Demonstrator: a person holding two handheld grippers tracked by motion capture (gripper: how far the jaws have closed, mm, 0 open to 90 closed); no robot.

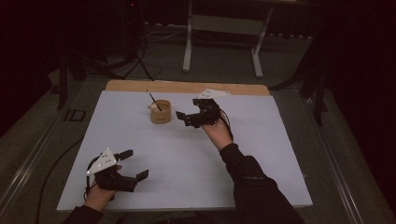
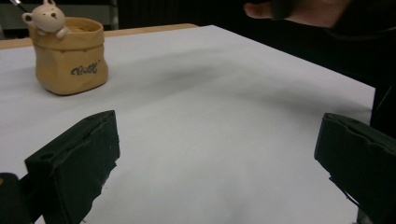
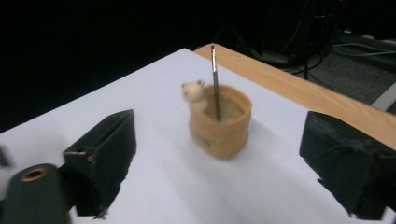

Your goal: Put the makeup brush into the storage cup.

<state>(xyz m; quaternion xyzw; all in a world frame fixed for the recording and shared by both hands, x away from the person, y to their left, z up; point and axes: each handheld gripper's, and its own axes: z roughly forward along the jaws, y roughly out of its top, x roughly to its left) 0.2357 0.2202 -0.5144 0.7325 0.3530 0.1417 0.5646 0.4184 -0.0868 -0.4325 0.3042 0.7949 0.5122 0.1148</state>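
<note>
Pot [image 1: 160, 112], upper centre, pen [image 1: 153, 100] upright inside | right gripper [image 1: 189, 117] beside pot, jaws spread, empty | left gripper [image 1: 133, 164], lower left, jaws spread, empty

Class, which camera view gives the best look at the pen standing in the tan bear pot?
The right gripper view: the pen stands full length, sharp, inside the pot. The high view shows it small and dark. The left gripper view catches just its tip at the top edge.

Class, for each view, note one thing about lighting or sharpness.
High view: dim room, the white table sheet brightest. Left gripper view: the tan bag-shaped pot with a bear figure is sharp. Right gripper view: that pot looks slightly blurred, background black.
</note>
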